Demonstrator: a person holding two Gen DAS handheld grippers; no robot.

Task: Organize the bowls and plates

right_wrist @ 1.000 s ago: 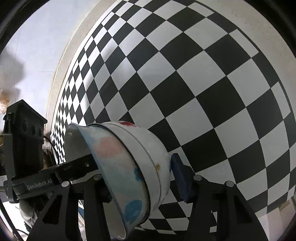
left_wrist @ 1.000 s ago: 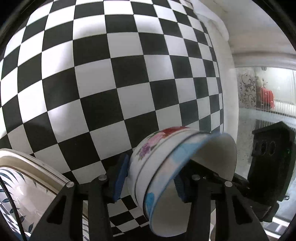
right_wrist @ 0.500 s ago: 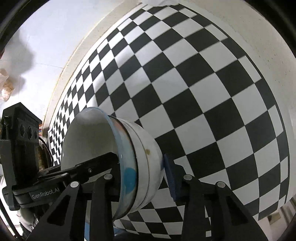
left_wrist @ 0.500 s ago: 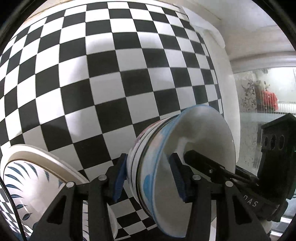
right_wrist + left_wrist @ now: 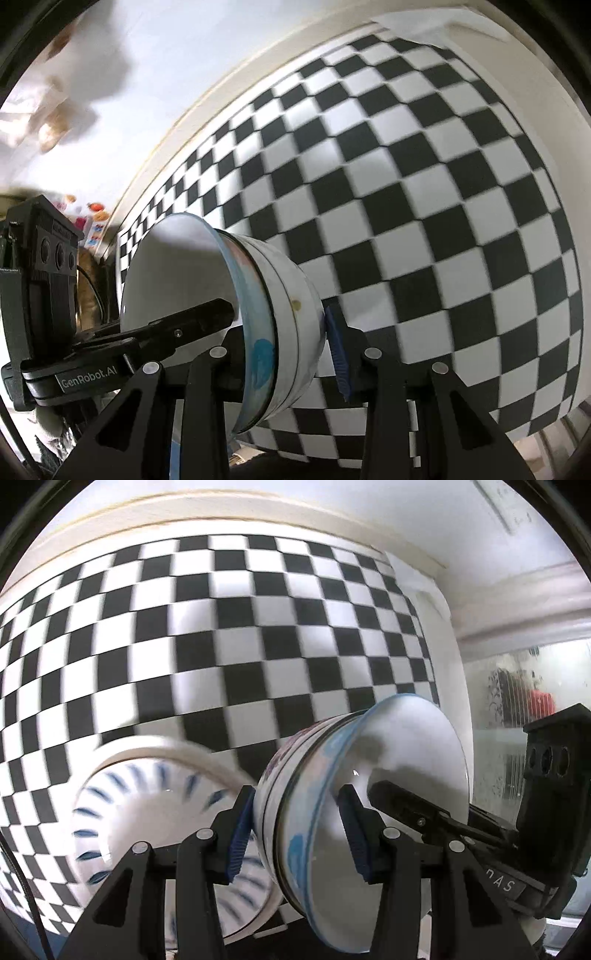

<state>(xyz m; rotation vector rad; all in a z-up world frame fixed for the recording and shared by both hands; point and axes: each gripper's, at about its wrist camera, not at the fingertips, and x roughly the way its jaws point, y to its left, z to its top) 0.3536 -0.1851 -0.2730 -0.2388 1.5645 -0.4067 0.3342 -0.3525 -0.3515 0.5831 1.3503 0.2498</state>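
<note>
Left wrist view: left claw and right claw both clamp the stacked bowls, carried above the tabletop beside the plate; next, a level set-down.

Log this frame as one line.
left gripper: shut on nested bowls | right gripper: shut on nested bowls | leaf-patterned plate: on checkered table

The checkered counter lies bare and open ahead of both tongs. The leaf-patterned plate sits low at left, and the wall bounds the far edge.
</note>
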